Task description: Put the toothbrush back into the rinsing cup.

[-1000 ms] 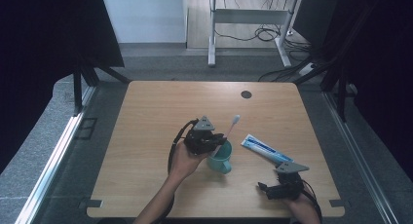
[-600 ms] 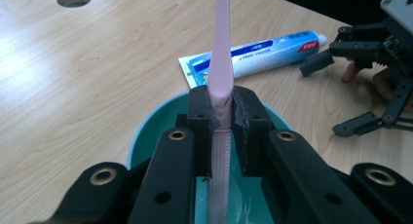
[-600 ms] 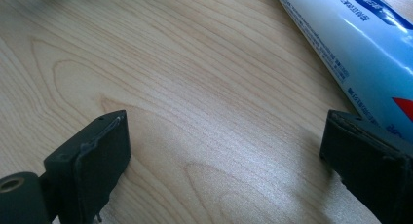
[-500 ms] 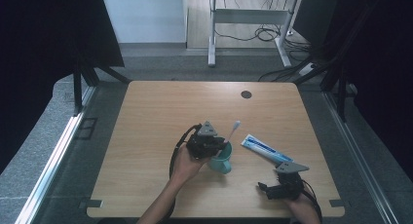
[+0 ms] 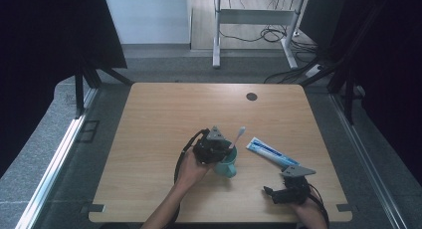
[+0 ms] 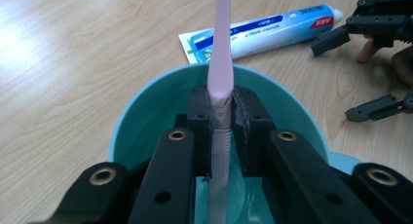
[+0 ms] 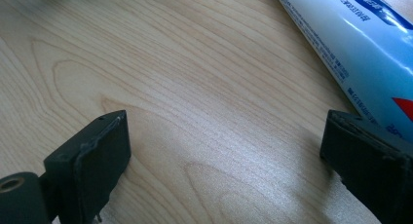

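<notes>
Pink ribbed toothbrush pinched in left gripper jaws over round teal cup; right gripper jaws spread.

On the bench I count one teal cup, one pink toothbrush standing in it, and one toothpaste tube lying to its right. There are two grippers: the left gripper at the cup and the right gripper near the front edge. One dark round spot sits at the far side.
</notes>
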`<state>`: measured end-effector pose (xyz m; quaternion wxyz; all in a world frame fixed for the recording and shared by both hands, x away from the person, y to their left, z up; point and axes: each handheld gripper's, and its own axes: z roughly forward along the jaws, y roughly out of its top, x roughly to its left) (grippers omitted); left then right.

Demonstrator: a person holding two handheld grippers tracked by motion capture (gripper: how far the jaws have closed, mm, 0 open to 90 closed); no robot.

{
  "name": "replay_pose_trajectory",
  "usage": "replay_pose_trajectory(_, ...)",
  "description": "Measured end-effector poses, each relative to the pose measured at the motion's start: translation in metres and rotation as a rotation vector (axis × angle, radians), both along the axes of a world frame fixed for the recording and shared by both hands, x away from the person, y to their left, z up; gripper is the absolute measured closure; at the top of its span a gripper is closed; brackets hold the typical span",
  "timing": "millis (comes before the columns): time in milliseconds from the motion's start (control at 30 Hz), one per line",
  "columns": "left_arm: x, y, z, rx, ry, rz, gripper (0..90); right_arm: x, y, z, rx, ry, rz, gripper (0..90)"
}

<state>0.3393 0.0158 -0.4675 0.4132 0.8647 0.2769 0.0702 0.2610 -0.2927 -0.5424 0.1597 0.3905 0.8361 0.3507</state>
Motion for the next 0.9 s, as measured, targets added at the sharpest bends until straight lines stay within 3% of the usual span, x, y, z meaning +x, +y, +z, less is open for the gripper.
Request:
replay_pose_trajectory(500,0.0012,-0.0013,-0.0013,0.019,0.030,0.002,77.4,0.0000,0.0000,0.0000,0.000,0.000,0.000,3.8)
replay_pose_trajectory(900,-0.0012,0.0003,0.0043,0.017,0.003,0.002,58.6,0.0000,0.0000,0.0000,0.000,0.000,0.000,3.8)
